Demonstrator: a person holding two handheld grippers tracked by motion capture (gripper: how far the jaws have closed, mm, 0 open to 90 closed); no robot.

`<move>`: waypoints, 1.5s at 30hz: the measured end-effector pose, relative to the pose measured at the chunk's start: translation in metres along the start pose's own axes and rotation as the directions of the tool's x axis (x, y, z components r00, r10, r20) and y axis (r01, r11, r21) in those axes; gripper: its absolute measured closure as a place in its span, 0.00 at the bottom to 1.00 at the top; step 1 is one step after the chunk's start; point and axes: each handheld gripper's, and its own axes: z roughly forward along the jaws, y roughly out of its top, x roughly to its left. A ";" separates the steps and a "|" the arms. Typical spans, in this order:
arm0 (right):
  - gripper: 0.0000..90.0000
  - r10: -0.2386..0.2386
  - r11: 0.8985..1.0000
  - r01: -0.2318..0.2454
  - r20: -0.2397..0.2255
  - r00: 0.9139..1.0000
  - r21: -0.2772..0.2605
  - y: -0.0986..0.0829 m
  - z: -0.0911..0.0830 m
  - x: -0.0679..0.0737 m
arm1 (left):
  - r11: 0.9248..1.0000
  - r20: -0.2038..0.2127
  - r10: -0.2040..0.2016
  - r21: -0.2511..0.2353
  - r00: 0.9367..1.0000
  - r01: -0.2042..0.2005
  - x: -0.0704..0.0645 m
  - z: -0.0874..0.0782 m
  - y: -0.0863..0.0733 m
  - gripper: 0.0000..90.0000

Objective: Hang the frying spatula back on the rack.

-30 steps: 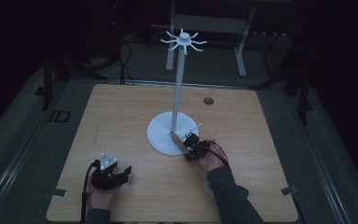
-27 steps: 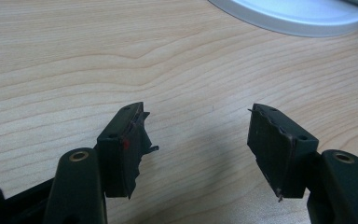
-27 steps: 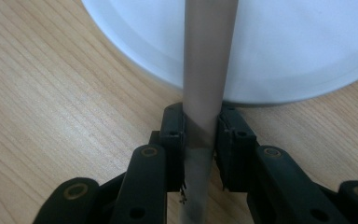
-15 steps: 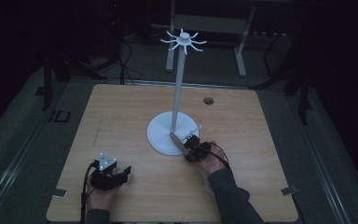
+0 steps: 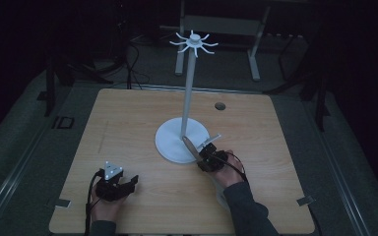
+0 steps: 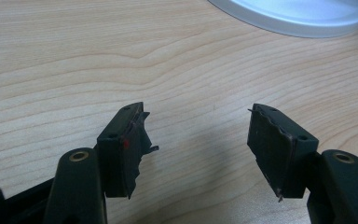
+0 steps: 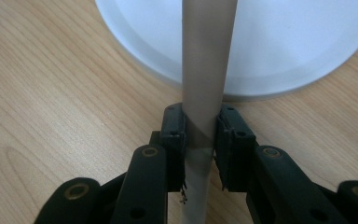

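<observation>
Just off the left edge of the light wooden table (image 5: 128,128), a dark marking reading roughly "ID" (image 5: 62,122) is showing on the grey floor, too small to be sure of. Nothing else readable is appearing on anything else.

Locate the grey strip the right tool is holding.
High view: the grey strip sits right of centre, clamped in the right tool, reaching over the near rim of the white stand base.

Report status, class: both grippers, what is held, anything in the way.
Left gripper open over bare table. Right gripper shut on grey strip above the white stand base. Nothing obstructing.
</observation>
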 end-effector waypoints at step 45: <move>0.83 0.052 0.895 -0.014 0.074 0.996 -0.445 -0.006 -0.067 -0.013 | 1.000 0.001 0.005 0.006 1.000 -0.005 -0.001 0.002 0.001 0.41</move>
